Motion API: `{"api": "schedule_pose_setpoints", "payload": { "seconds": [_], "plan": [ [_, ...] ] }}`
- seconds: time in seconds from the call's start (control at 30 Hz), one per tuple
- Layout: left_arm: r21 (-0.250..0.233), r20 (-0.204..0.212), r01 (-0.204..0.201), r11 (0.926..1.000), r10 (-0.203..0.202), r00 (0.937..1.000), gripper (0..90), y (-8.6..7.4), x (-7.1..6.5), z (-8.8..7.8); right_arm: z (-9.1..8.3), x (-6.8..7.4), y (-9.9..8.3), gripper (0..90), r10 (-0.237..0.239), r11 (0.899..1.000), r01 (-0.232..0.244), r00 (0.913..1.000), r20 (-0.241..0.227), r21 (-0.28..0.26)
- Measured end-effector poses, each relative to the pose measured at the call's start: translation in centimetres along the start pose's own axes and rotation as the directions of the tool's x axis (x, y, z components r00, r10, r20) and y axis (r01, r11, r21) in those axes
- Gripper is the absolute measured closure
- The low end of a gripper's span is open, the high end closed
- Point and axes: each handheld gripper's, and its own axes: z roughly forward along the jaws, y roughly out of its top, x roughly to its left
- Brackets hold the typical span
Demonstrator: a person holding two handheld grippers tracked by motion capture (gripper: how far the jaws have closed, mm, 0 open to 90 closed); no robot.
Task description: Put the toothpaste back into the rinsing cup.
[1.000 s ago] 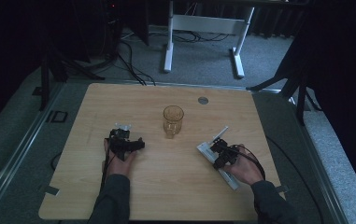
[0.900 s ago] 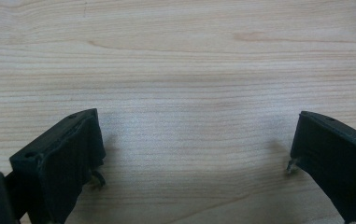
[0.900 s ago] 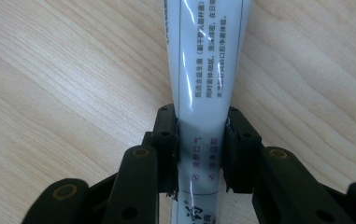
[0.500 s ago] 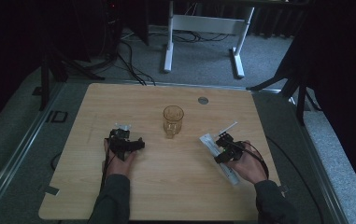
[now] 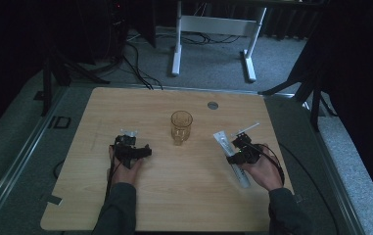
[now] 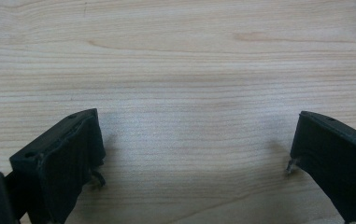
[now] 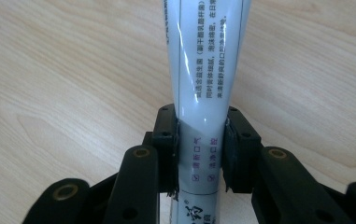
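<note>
Tube [image 7: 207,79], white with printed text, sits between my right gripper's [image 7: 200,149] fingers [image 7: 166,140], which press on it from both sides so its body pinches in at the grip. In the high view the tube [image 5: 222,140] lies on the right part of the desk [image 5: 184,196], running from beside my right hand [image 5: 262,169] up toward the cup, with the right gripper [image 5: 240,147] over its middle. A thin white stick [image 5: 246,128] lies just past the gripper, angled toward the desk's right edge.

My left gripper [image 5: 134,149] rests on the left part of the desk, held by my left hand [image 5: 123,164]. Its fingers [image 6: 68,154] stand wide apart with bare wood between them.

An amber glass cup [image 5: 181,125] stands upright near the desk's middle, between the two grippers and apart from both. A small grey disc [image 5: 213,105] is set in the desk beyond it.
</note>
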Motion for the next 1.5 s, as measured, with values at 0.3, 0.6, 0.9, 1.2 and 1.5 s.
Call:
{"api": "schedule_pose_setpoints", "payload": {
  "seconds": [0.3, 0.6, 0.9, 1.2, 1.5],
  "plan": [
    [0.0, 0.0, 0.0, 1.0, 0.0, 1.0, 2.0, 0.0, 0.0, 0.0, -0.5, -0.1, 0.4, 70.5, 0.023, 0.998, -0.023, 0.9997, 0.006, -0.055],
    [-0.001, 0.0, 0.0, 1.0, 0.0, 1.0, 2.0, 0.0, 0.0, 0.0, -1.1, -0.3, 0.6, 70.6, 0.048, 0.992, -0.048, 0.9988, 0.002, -0.115],
    [0.0, 0.0, 0.0, 1.0, 0.0, 1.0, 2.0, 0.0, 0.0, 0.0, -1.1, -0.3, 0.7, 70.6, 0.056, 0.989, -0.057, 0.9984, -0.006, -0.136],
    [-0.001, 0.0, 0.0, 1.0, 0.0, 1.0, 1.9, 0.0, 0.0, 0.0, -1.2, 0.0, 1.0, 70.6, 0.058, 0.985, -0.058, 0.9983, -0.009, -0.162],
    [0.0, 0.0, 0.0, 1.0, 0.0, 1.0, 2.0, 0.0, 0.0, 0.0, -1.6, 0.4, 1.4, 70.6, 0.06, 0.978, -0.061, 0.9981, -0.011, -0.199]
  ]
}}
